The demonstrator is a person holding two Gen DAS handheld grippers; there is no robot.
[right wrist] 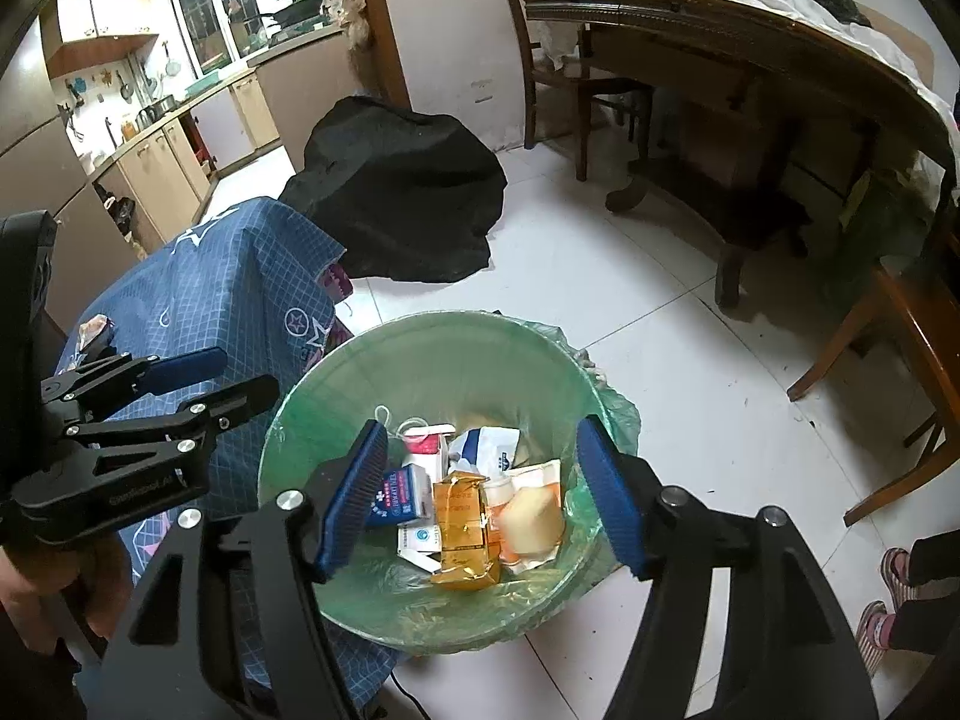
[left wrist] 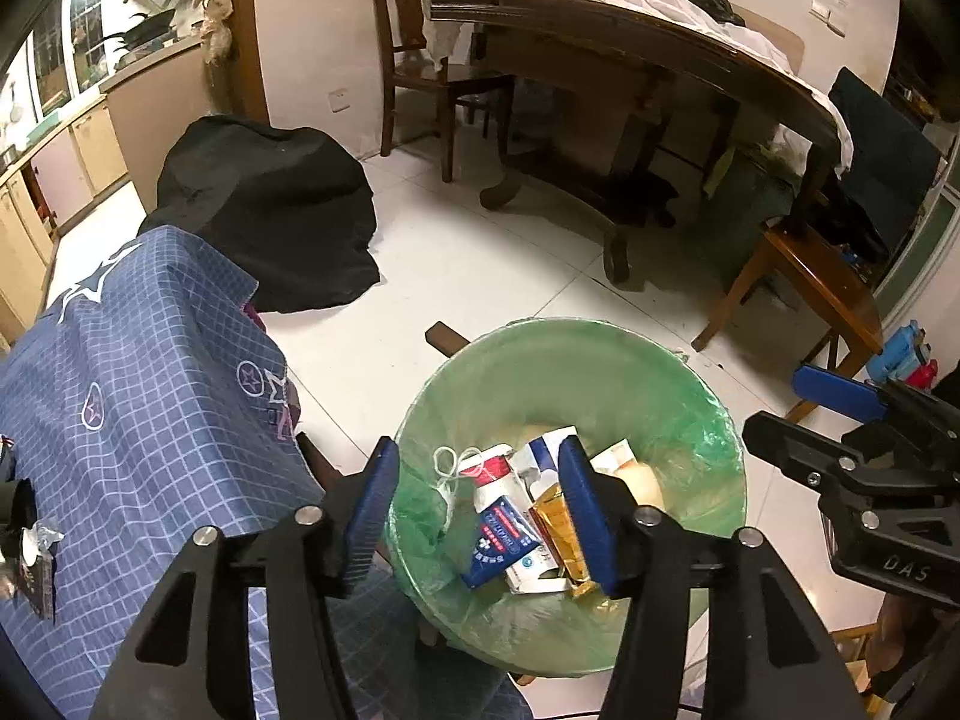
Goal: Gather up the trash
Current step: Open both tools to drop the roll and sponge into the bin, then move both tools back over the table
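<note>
Trash lies heaped in the bottom of the green-lined bin (right wrist: 336, 372), directly beneath both grippers: a gold foil packet (right wrist: 465, 531), a blue and white carton (right wrist: 399, 498), a pale rounded lump (right wrist: 531, 519), a red and white box (left wrist: 495, 471) and a loop of white string (left wrist: 447, 468). Both grippers point steeply down into the bin mouth, which suits dropping things straight in rather than tossing them.

In its own view the left gripper (left wrist: 480, 507) stands with its blue pads apart and nothing between them; the litter seen in the gap is down on the bin floor. The right gripper (right wrist: 483, 501) is likewise spread, a little wider, and empty. I judge that a drop has been made and that neither tool carries anything now.

Just beside the bin, to its left, hangs a blue checked cloth (left wrist: 138, 384) draped over some surface; a crumpled wrapper (left wrist: 36, 546) rests on it at the near edge, and another scrap (right wrist: 96, 330) shows further along. These look like the next pickings, which would explain why the bin is parked so close to that cloth.

Farther off, a black bag (left wrist: 270, 210) slumps on the white tiled floor (left wrist: 510, 276). Beyond it stand a wooden chair (left wrist: 420, 72) and a long dark table (left wrist: 630, 42).
</note>
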